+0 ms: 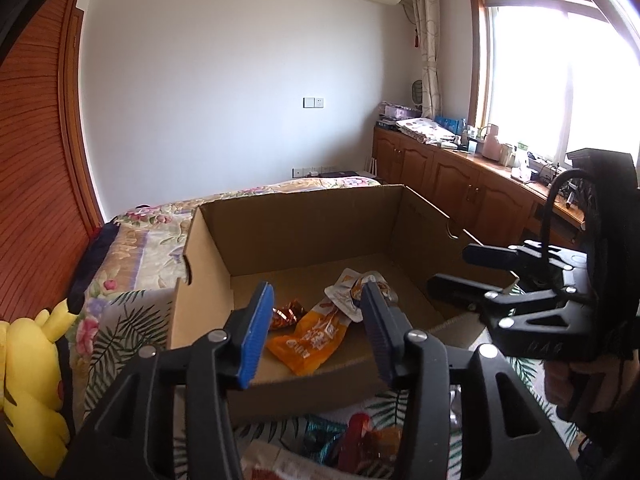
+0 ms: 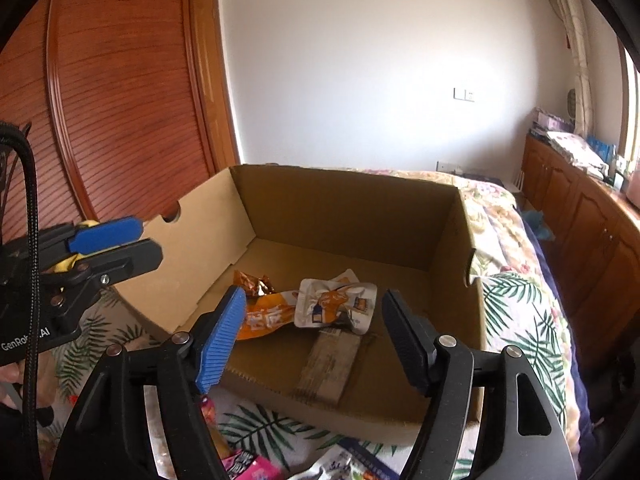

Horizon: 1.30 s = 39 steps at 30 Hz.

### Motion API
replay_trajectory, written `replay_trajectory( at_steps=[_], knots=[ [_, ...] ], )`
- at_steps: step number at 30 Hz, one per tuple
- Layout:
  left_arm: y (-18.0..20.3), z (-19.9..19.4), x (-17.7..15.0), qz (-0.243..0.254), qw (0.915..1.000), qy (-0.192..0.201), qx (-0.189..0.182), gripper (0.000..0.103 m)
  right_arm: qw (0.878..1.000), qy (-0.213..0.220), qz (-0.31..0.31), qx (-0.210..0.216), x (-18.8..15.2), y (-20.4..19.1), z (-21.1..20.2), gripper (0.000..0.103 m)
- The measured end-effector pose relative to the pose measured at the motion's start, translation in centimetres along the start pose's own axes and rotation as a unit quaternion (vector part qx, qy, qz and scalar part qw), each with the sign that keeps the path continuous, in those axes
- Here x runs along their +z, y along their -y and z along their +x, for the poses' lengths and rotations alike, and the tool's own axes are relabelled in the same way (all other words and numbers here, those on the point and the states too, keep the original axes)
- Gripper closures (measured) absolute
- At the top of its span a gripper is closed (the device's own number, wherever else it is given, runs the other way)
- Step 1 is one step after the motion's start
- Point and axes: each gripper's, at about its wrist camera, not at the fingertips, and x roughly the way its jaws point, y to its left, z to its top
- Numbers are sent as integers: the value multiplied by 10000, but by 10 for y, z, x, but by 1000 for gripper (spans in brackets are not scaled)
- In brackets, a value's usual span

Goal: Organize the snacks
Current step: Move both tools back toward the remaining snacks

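Observation:
An open cardboard box stands on the bed. Inside lie an orange snack packet, a white-and-orange pouch and a small shiny orange wrapper. My left gripper is open and empty above the box's near edge; it shows at the left of the right wrist view. My right gripper is open and empty above the near edge too; it shows at the right of the left wrist view. More snack packets lie on the bedcover in front of the box.
A yellow plush toy sits on the bed at the left. A leaf-print cover lies under the box. Wooden cabinets with clutter run along the window wall. A wooden wardrobe stands left of the bed.

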Motion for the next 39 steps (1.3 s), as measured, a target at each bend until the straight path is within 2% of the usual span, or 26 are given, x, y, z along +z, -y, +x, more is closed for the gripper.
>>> replay_trajectory(
  at_steps=[5, 11, 18, 25, 32, 39],
  knots=[
    [5, -22, -16, 135, 9997, 101, 170, 34, 10000, 88, 0, -31, -11, -4, -23, 31],
    [4, -39, -38, 15, 9999, 10, 101, 34, 9999, 120, 8, -50, -31, -9, -51, 31],
    [3, -49, -71, -51, 9997, -171, 157, 33, 9998, 0, -75, -161, -61, -15, -61, 31],
    [1, -48, -101, -196, 9989, -391, 164, 34, 9992, -297, 64, -248, -90, -10, -49, 31],
    [3, -47, -122, -307, 9978, -556, 190, 33, 9957, -702, 256, -543, -114, 3, -18, 31],
    [4, -46, -138, -418, 9966, -696, 171, 33, 9913, -983, 606, -629, -124, 18, 0, 31]
  ],
)
